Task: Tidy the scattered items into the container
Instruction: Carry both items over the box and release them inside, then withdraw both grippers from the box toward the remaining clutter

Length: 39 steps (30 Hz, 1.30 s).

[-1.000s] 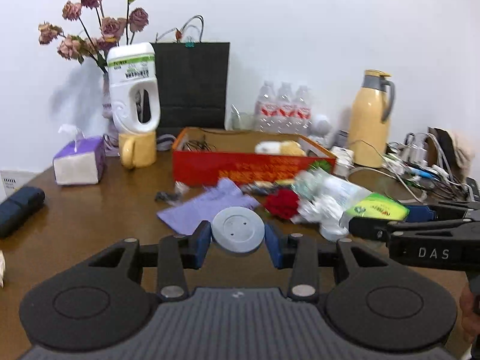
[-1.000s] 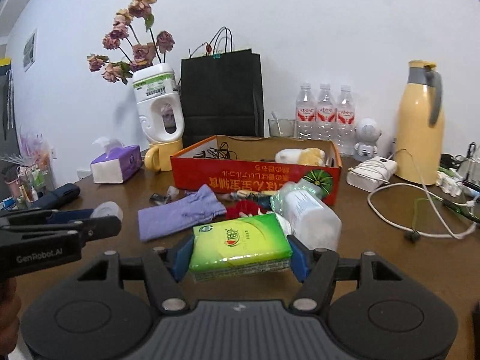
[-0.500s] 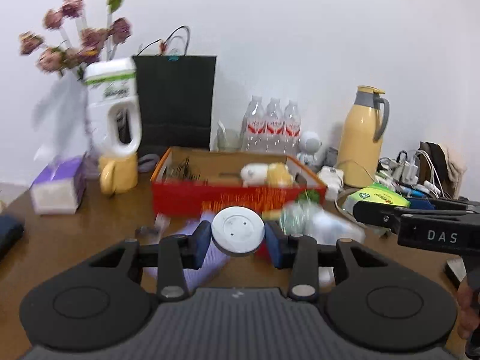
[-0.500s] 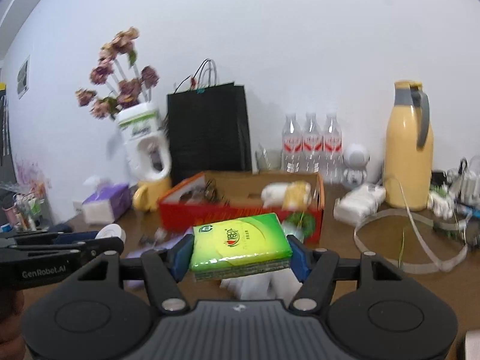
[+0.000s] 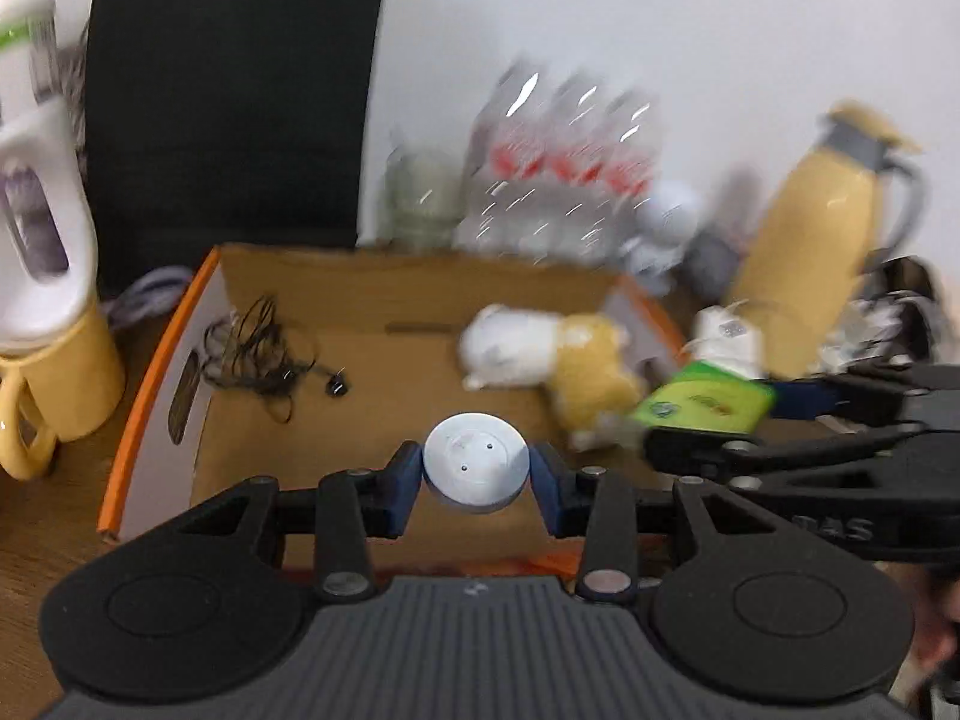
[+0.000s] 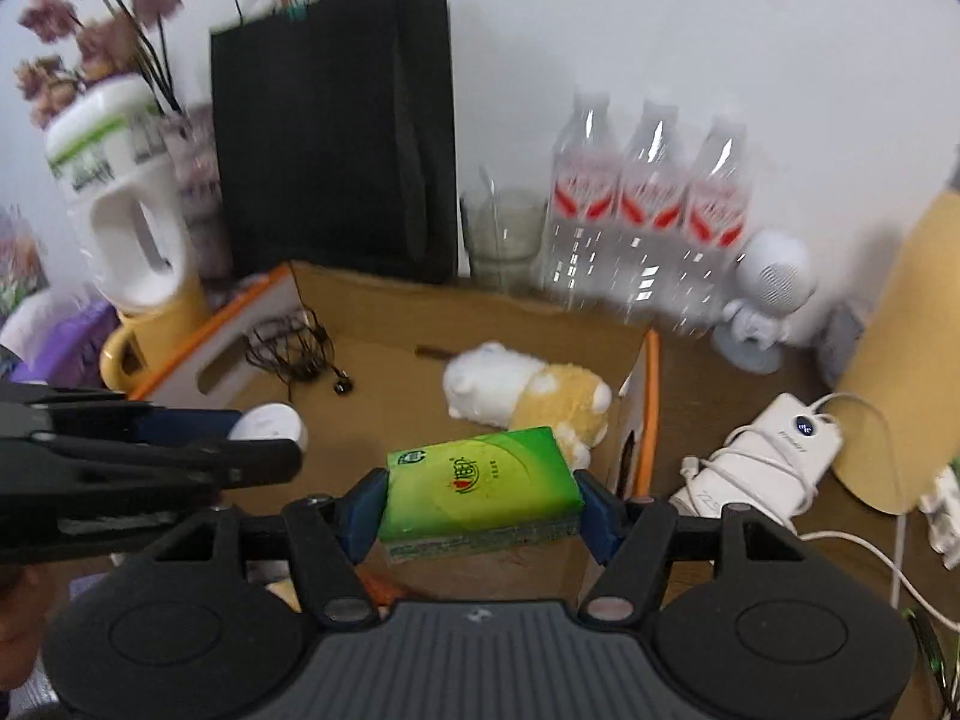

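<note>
My left gripper (image 5: 476, 476) is shut on a round white puck (image 5: 476, 467), held over the open cardboard box (image 5: 372, 288) with orange edges. My right gripper (image 6: 481, 501) is shut on a green tissue pack (image 6: 480, 483), also above the box (image 6: 384, 312), on its right side. Inside the box lie a white and yellow plush toy (image 5: 540, 360) (image 6: 528, 384) and a tangle of black earphones (image 5: 258, 348) (image 6: 300, 354). Each gripper shows in the other's view: the green pack (image 5: 702, 402) at right, the white puck (image 6: 267, 423) at left.
Behind the box stand a black paper bag (image 6: 336, 126), a glass (image 6: 501, 234), three water bottles (image 6: 648, 210) and a small white robot figure (image 6: 768, 294). A yellow mug (image 5: 54, 378) with a white jug is left of it, a yellow thermos (image 5: 816, 234) and a white charger (image 6: 774, 450) right.
Both grippers have moved forward over the table, from above the scattered items in front of the box to above the box's inside. Each keeps its hold.
</note>
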### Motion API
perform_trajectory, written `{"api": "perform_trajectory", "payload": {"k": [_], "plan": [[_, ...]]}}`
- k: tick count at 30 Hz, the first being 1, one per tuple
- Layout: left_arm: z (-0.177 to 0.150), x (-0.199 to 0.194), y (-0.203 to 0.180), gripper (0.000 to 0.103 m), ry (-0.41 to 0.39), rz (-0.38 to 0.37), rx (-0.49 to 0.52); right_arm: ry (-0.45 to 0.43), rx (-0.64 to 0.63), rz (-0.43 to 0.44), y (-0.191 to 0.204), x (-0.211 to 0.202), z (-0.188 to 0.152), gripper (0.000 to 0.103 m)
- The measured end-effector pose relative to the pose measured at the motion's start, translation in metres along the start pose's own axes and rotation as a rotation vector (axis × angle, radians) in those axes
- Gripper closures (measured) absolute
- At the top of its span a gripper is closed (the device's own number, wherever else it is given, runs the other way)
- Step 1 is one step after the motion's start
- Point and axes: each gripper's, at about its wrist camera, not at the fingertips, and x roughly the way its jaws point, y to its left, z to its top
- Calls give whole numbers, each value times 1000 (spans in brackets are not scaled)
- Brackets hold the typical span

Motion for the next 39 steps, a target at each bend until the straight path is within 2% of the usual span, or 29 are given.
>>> {"api": "perform_trajectory", "payload": {"k": [6,10,13,17,23,27,28,31,32,34,36,39], "plan": [[8,47,1,63,148,-3,31,234,-115,4,4,50,8,39],[6,63,-3,63,217,-6,65,327,-178,13,10,74,10,39],[8,71,-2,62,244,-2,33,393,-199,46,7,90,16,39],[11,89,3,62,331,-51,1,469,-196,116,-3,101,18,38],[12,90,6,59,343,-100,-14,458,-181,105,-11,94,21,27],[25,66,8,40,295,-104,25,437,-185,89,-15,75,31,21],[30,58,9,32,282,-92,35,428,-179,81,-16,69,36,20],[51,34,18,18,265,-25,30,407,-119,59,-20,54,53,11],[58,27,22,14,262,2,14,398,-85,36,-21,49,60,7],[70,14,29,1,232,67,-27,380,18,-34,-24,42,74,7],[77,1,35,1,197,131,-70,352,127,-50,-27,35,84,7],[79,-12,42,0,187,173,-101,265,254,5,-25,23,87,7]]}}
